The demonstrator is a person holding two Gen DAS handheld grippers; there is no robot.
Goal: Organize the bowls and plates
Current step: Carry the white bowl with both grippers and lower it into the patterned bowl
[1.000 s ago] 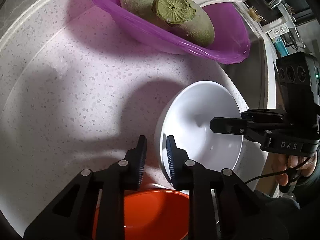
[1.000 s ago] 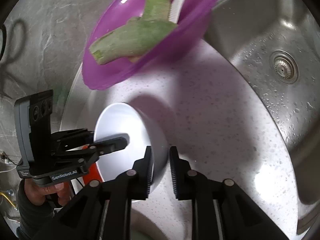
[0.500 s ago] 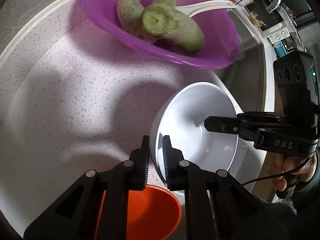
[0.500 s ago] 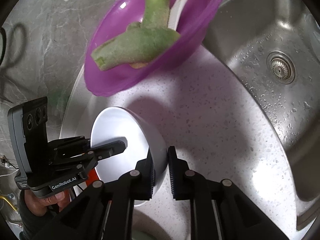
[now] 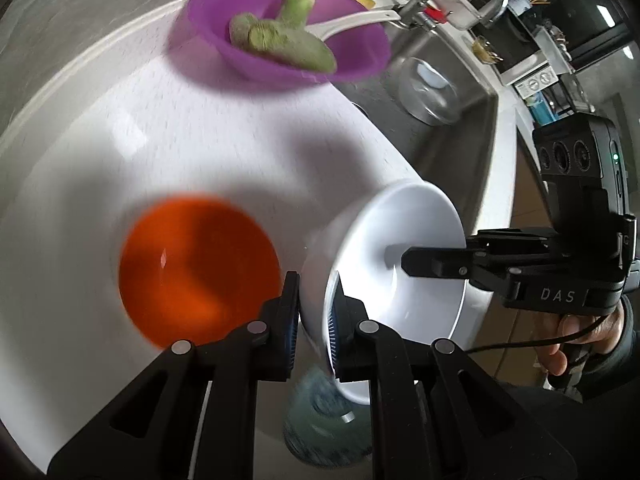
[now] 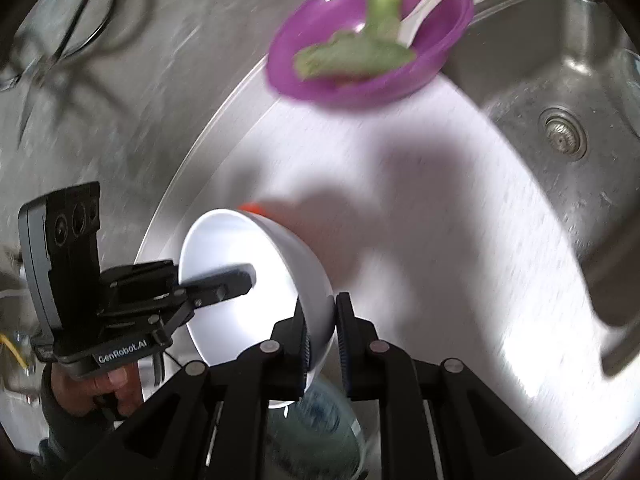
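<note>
A white bowl (image 5: pixel 404 256) is held tilted in the air by both grippers, one on each side of its rim. My left gripper (image 5: pixel 314 312) is shut on the near rim; my right gripper (image 6: pixel 322 332) is shut on the opposite rim, and the white bowl shows there too (image 6: pixel 240 280). An orange bowl (image 5: pixel 196 268) sits on the white speckled counter (image 5: pixel 200 152) below and to the left. A purple bowl (image 5: pixel 288 32) with green vegetable pieces and a white spoon stands at the back.
A steel sink (image 6: pixel 560 92) with a drain lies to the right of the counter, and a clear glass bowl (image 5: pixel 428 88) sits in it. A dark greenish container (image 5: pixel 324 420) is blurred below the white bowl. Scissors (image 6: pixel 60 48) hang on the wall.
Both grippers have lifted the white bowl up off the counter and tilted it. The orange bowl, earlier under my left gripper, now lies uncovered on the counter to the left.
</note>
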